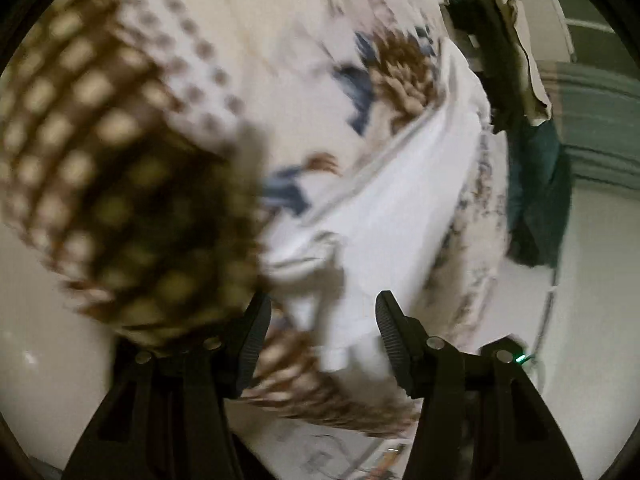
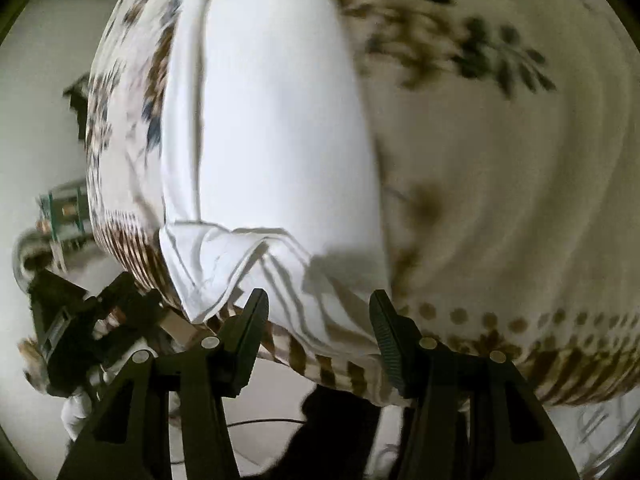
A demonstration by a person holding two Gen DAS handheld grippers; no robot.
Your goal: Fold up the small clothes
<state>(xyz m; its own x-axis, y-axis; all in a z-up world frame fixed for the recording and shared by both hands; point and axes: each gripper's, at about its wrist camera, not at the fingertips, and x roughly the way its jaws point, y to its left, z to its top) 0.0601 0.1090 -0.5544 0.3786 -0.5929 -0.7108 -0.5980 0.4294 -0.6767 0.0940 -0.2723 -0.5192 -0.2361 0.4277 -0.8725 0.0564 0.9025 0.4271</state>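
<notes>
Your white garment (image 2: 272, 120) lies flat on the patterned cloth (image 2: 500, 200) that covers the table, and its long axis runs straight away from your right gripper (image 2: 318, 312) toward the far side; its near hem, with the grey stripes and a creased corner turned up at the left, sits just ahead of and partly between the right fingers (image 2: 250, 320), so the right hand is the nearer one and is lined up almost along the garment's length; from the left gripper (image 1: 322, 324) the same garment (image 1: 400, 208) runs away diagonally to the upper right, with a bunched white end lying between and just beyond the tips; both grippers are spread wide, fingers well apart, and neither has closed on any fabric; whether the cloth touches a finger pad in either view you cannot tell, as both pictures are smeared by motion; each gripper is held low and angled down at the table edge, the left one visible at the lower left of the right view; I judge the coming grasp turns on that near hem; you should take it with the right.
</notes>
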